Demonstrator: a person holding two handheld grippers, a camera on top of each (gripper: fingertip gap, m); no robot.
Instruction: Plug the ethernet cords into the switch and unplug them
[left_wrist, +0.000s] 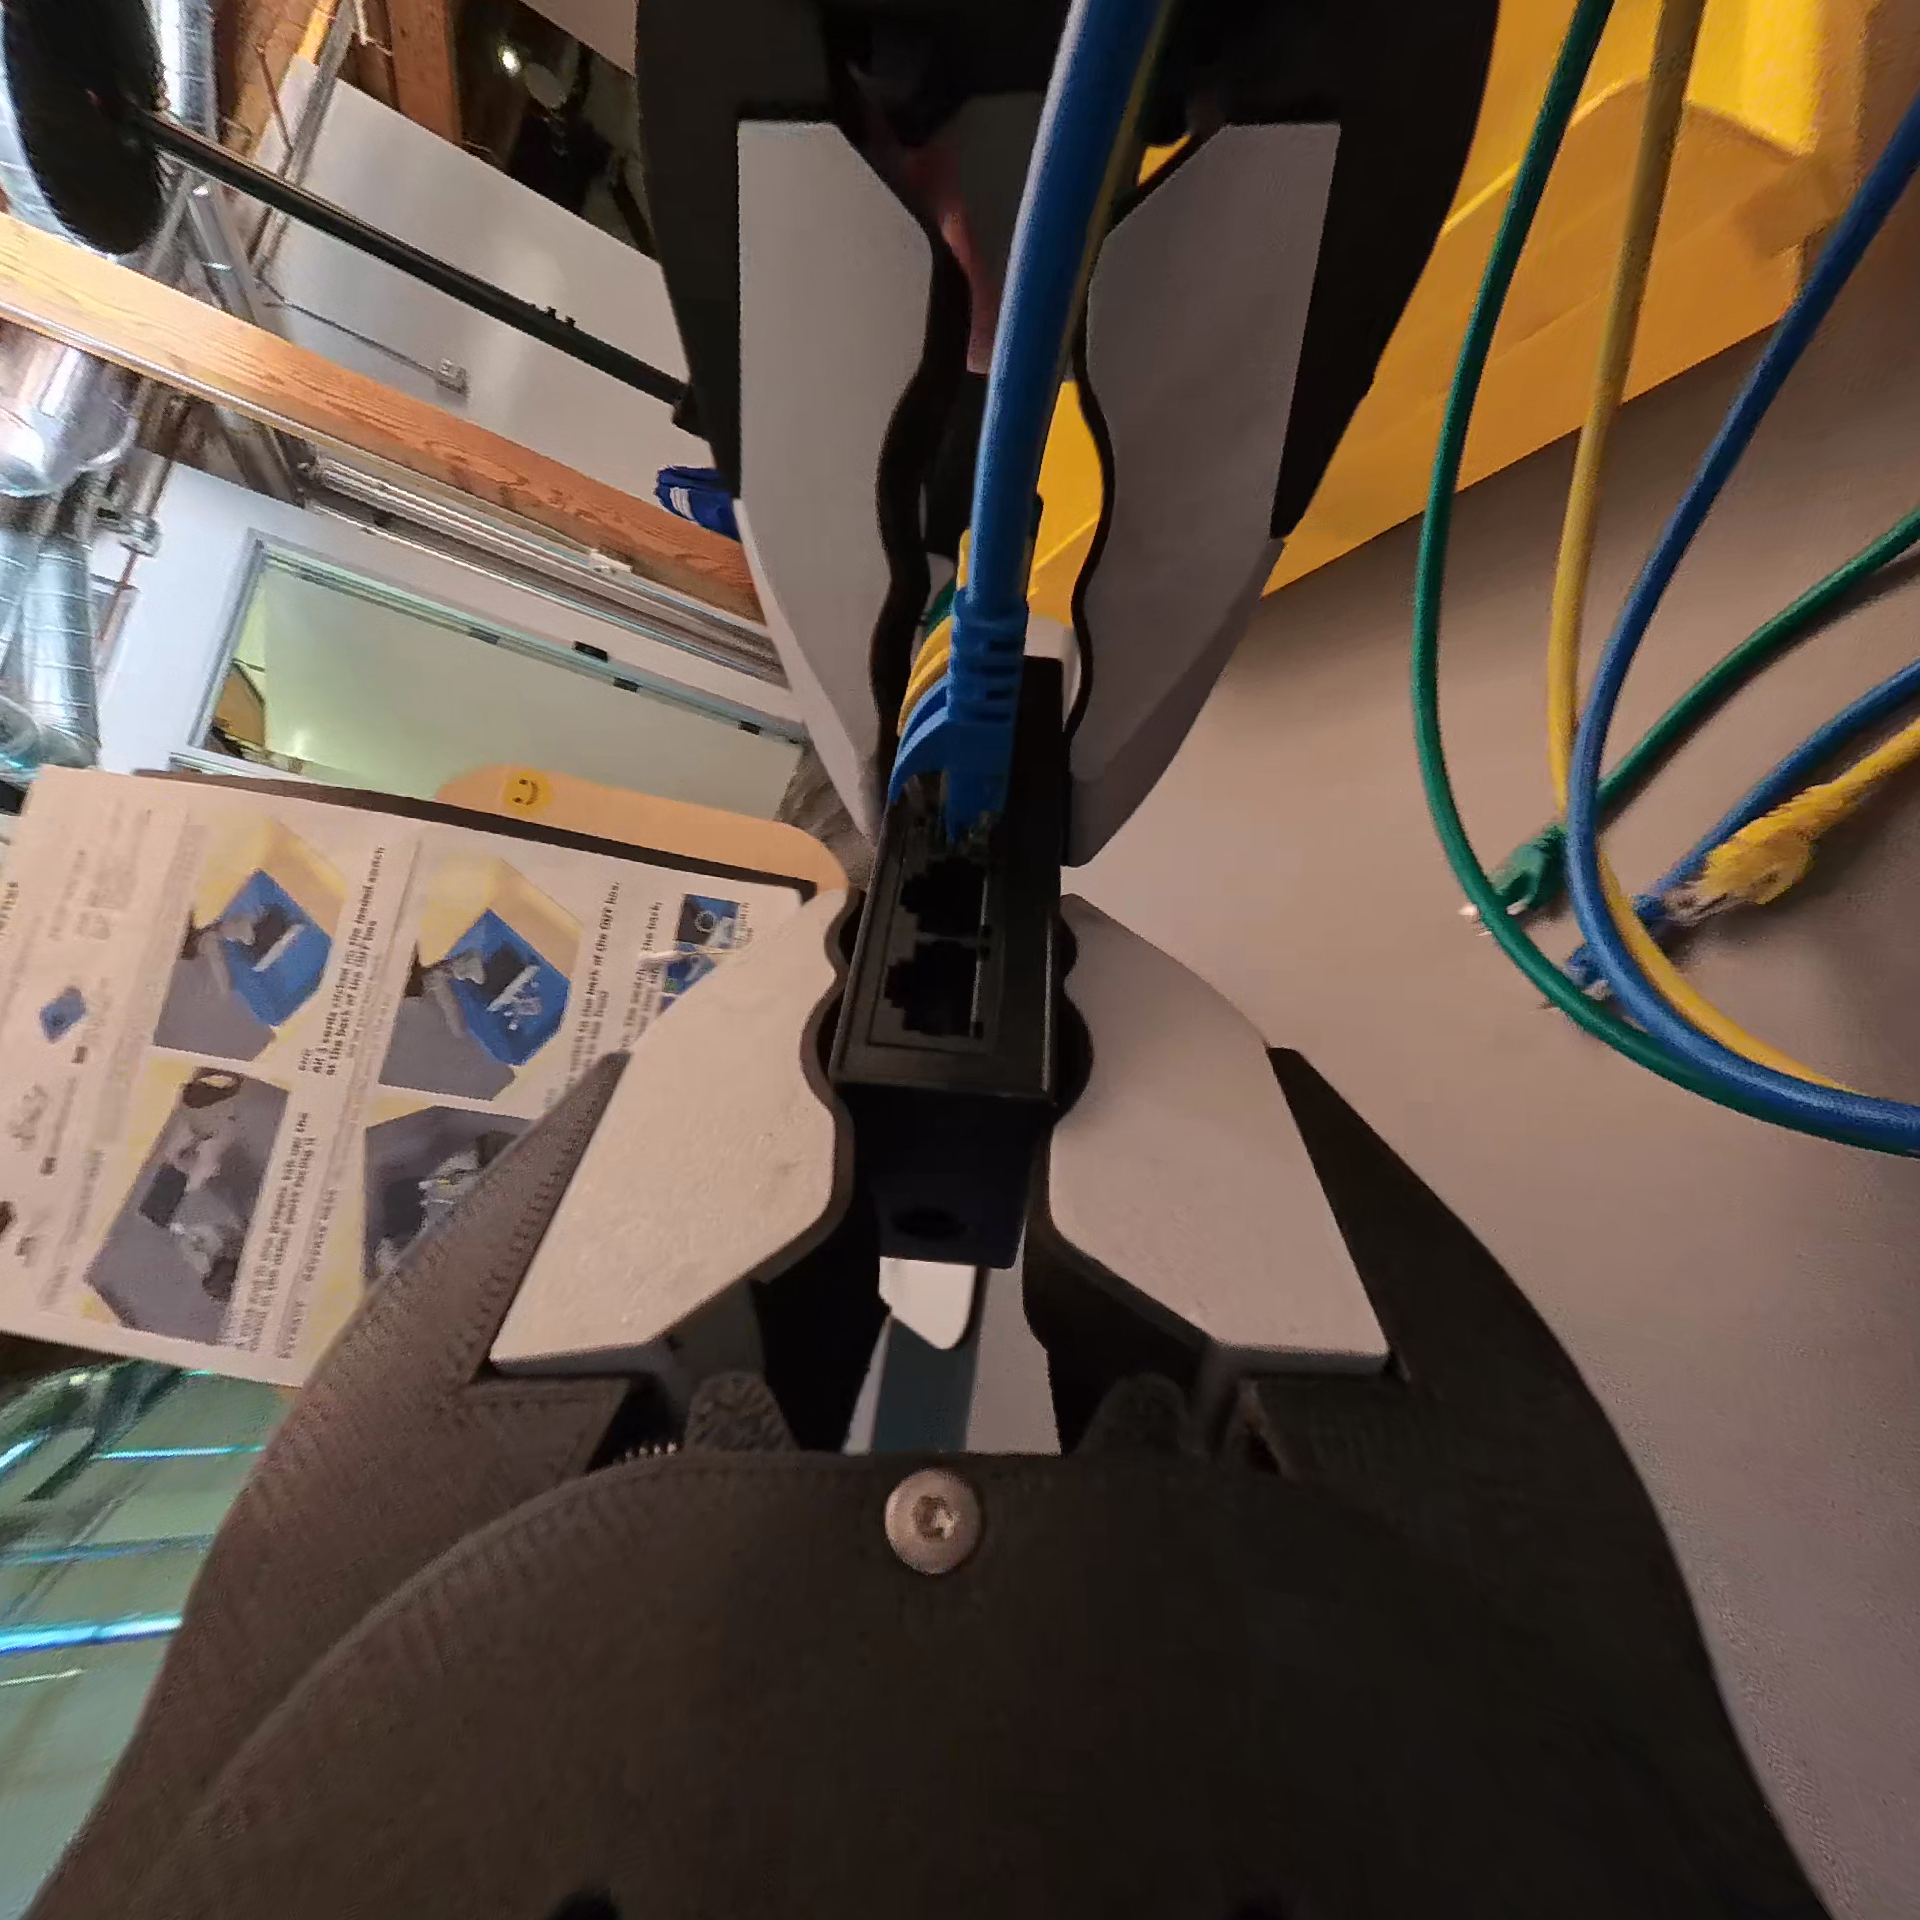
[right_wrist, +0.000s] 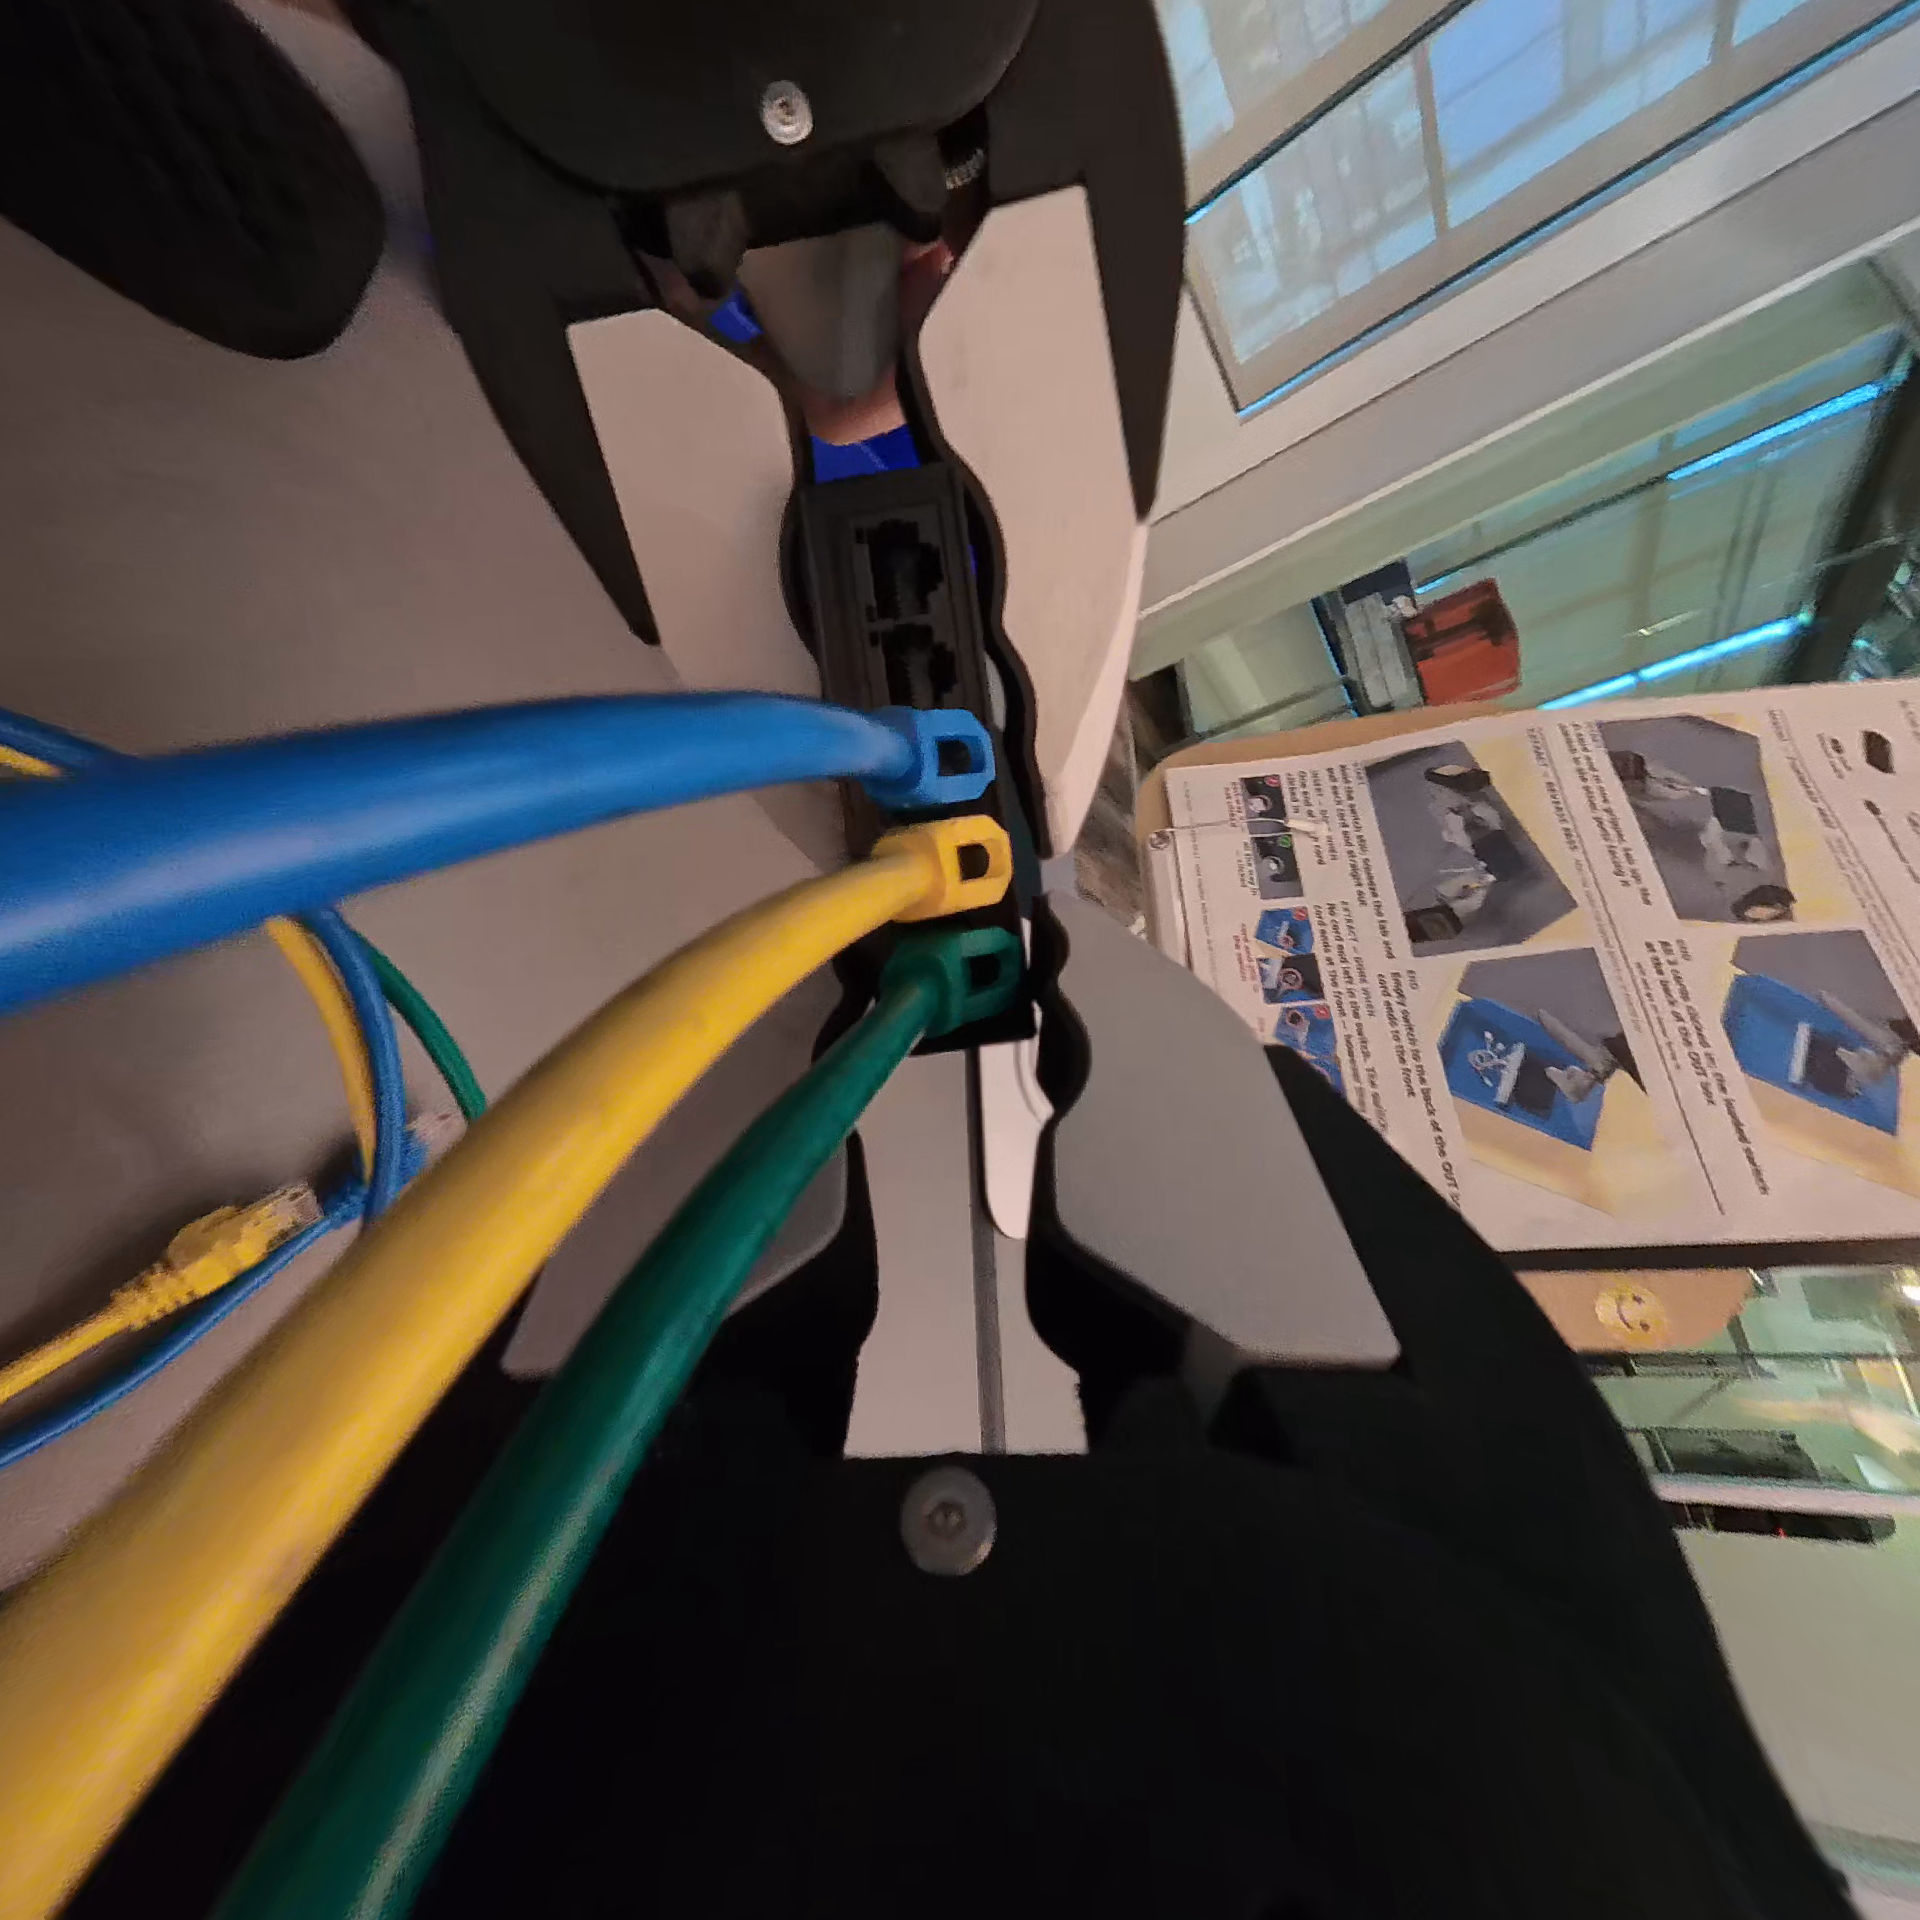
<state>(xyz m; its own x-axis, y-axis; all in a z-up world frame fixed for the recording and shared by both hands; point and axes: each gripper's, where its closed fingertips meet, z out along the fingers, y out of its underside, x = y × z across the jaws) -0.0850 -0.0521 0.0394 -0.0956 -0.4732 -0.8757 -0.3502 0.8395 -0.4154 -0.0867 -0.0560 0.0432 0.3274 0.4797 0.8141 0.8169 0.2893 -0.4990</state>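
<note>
A: Starting at the left edge of the left wrist view, what's that sheet?

B: An instruction sheet (left_wrist: 312, 1039) on a board, propped beside the work and touching nothing.

A: And in the middle?

B: The left gripper (left_wrist: 951, 925) is narrowed to the width of the black switch (left_wrist: 940, 1143), its pads pressing the two long sides at the near end. The switch is held off the grey table (left_wrist: 1351, 1351) with its ports facing the camera, which I judge is so the sockets stay easy to see and reach.

A: Is anything plugged in?

B: Three cords sit side by side at the far end. The blue cord (left_wrist: 1013, 416) is nearest the two empty ports (left_wrist: 935, 956), then the yellow cord (right_wrist: 623, 1060), then the green cord (right_wrist: 727, 1247).

A: And the other claw?

B: The right gripper (left_wrist: 979, 836) comes in from the opposite end. Its fingers are drawn in around the far part of the switch, where the plugs sit, and look to be touching its sides. With a grip at each end, the body probably won't twist when a plug is pushed or pulled.

A: What's further right?

B: The cords' loose ends (left_wrist: 1756, 862) lie slack on the table, and a yellow bin (left_wrist: 1558, 260) stands behind them
</note>
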